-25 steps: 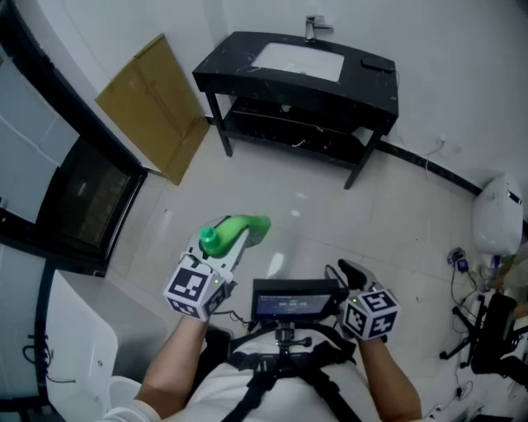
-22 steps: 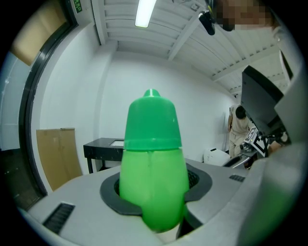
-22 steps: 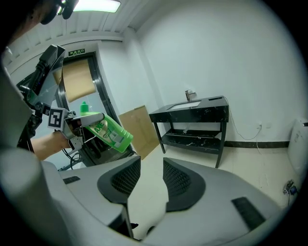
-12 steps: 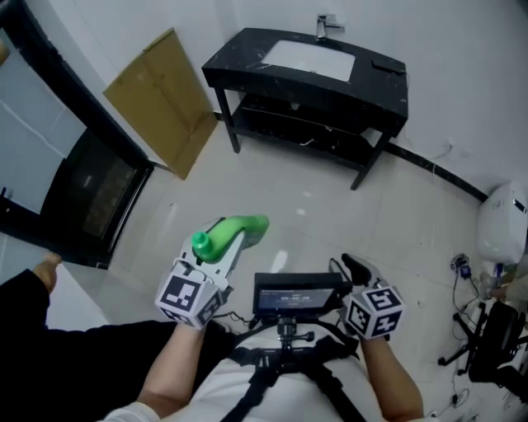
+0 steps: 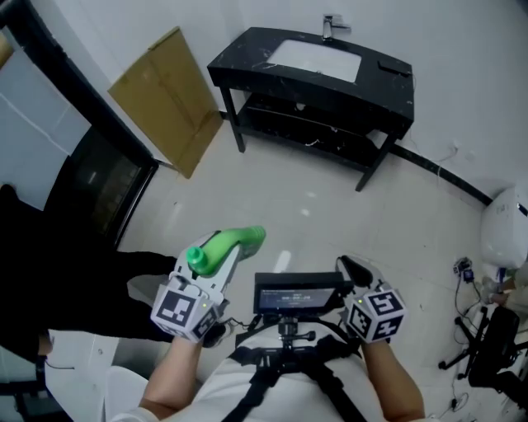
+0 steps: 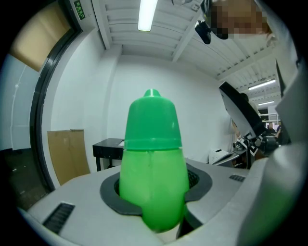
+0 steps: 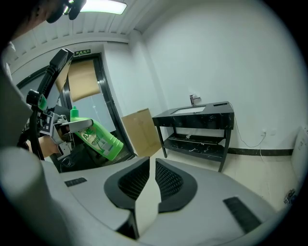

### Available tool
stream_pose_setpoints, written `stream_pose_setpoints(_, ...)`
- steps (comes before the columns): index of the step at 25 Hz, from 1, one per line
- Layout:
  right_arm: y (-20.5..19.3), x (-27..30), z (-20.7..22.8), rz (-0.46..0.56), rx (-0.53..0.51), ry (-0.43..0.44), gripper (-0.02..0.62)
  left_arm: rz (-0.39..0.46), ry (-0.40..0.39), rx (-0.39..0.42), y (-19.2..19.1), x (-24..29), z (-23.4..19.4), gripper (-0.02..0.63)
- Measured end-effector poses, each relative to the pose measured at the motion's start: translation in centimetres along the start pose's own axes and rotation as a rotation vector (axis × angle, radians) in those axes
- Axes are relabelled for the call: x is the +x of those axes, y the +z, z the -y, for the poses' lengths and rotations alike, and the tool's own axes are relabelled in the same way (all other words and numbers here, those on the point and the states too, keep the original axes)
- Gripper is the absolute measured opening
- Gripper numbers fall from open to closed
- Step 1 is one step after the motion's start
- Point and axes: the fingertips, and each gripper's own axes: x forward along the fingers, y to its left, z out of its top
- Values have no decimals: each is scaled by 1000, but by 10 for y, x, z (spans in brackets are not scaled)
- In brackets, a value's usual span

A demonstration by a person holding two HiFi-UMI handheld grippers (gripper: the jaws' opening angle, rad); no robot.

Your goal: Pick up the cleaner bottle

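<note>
Head view and both gripper views, taken at one moment. The left tongs (image 5: 224, 262) are part-way open and clamped on the green cleaner bottle (image 5: 223, 246). In the left gripper view the dark pads (image 6: 111, 190) press on either side of the bottle's body (image 6: 153, 163), which fills the gap between them. The bottle is carried in the air above the pale tiled floor (image 5: 330, 206), clear of any surface. It lies tilted, with its cap end close to the left marker cube (image 5: 183, 307) and its body pointing away from the person. The right gripper view shows the same bottle (image 7: 98, 137) from the side, label outward, cap uppermost.

The right tongs (image 5: 356, 270) hold nothing. Their jaws have just been closing and now stand almost together, with only a thin slit between the ribbed pads (image 7: 168, 180). They hang low in front of the person, well apart from the bottle.

In the background, a black washstand worktop (image 5: 388, 78) with an inset basin and a tap (image 5: 332, 25) stands against the wall. A cardboard sheet (image 5: 165, 99) leans beside it.
</note>
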Motion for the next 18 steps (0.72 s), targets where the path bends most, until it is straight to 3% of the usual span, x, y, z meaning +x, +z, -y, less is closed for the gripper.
stream_pose_setpoints(4,1,0,-3,-7,-15,8,0,3,2,7,-4,-4,2,181)
stream_pose_setpoints(18,6,-1,-10,-28,-108,25,0,-55,-5,-18,-29,-19,14,181)
